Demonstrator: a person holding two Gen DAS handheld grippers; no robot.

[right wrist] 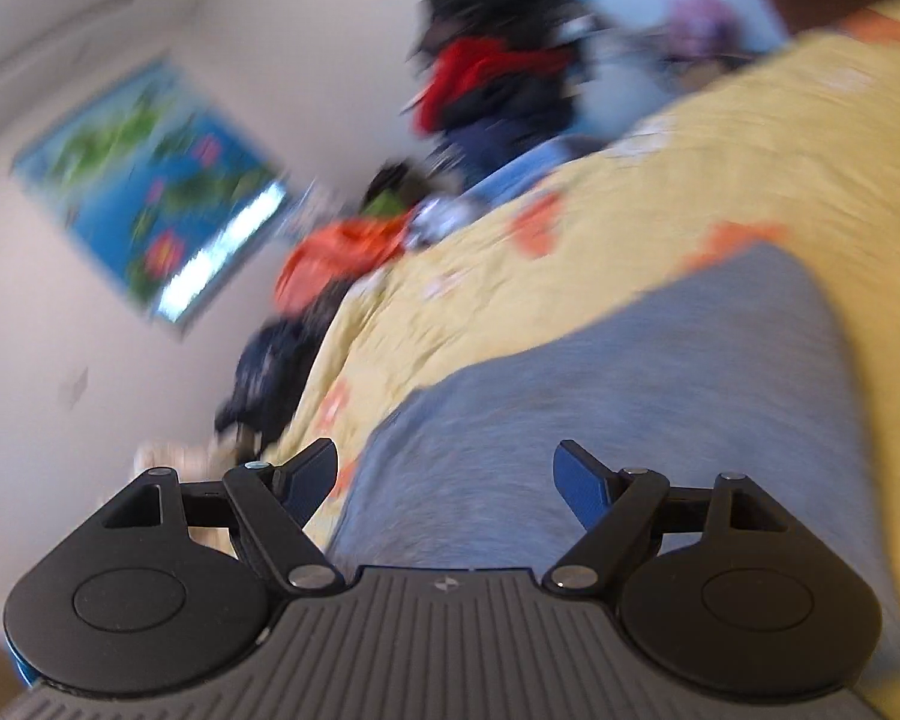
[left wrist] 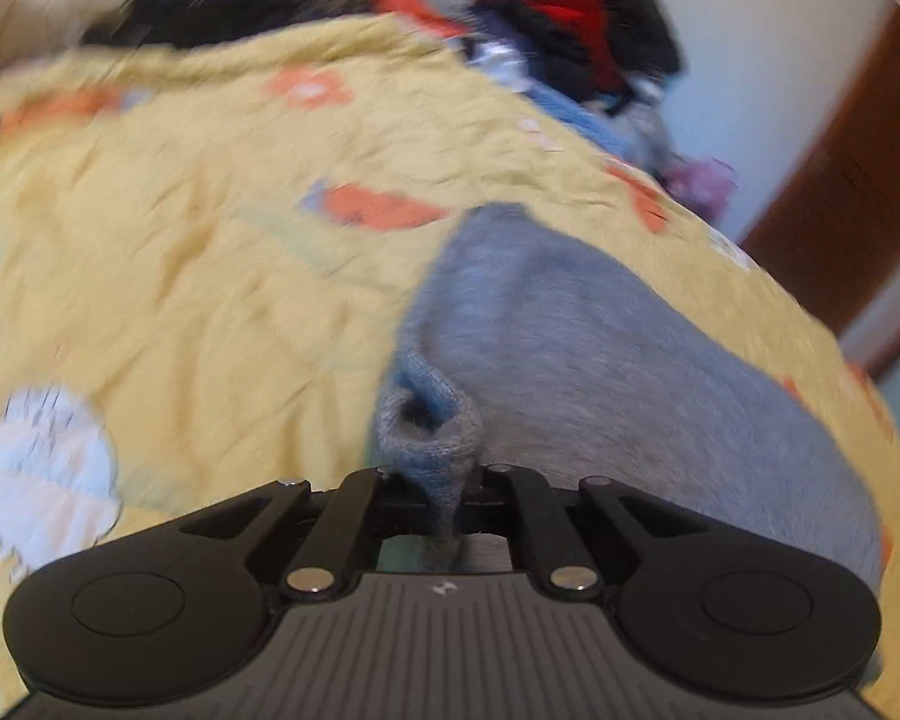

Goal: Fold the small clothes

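On yellow bedspread (left wrist: 180, 252): grey garment (left wrist: 600, 330), corner pinched in closed left gripper (left wrist: 432, 480) at 6 o'clock. Right gripper (right wrist: 447, 480) wide apart, empty, above grey garment. Clothes pile (left wrist: 570, 30) at 12 o'clock.

Garment on the bed, clothes heaped behind

A small garment (left wrist: 600, 324) lies on the bedspread (left wrist: 180, 210) just ahead of both grippers — a pile of clothes (left wrist: 570, 30) sits behind it at the bed's far edge, before the wall (right wrist: 60, 330) bearing a picture (right wrist: 150, 192).
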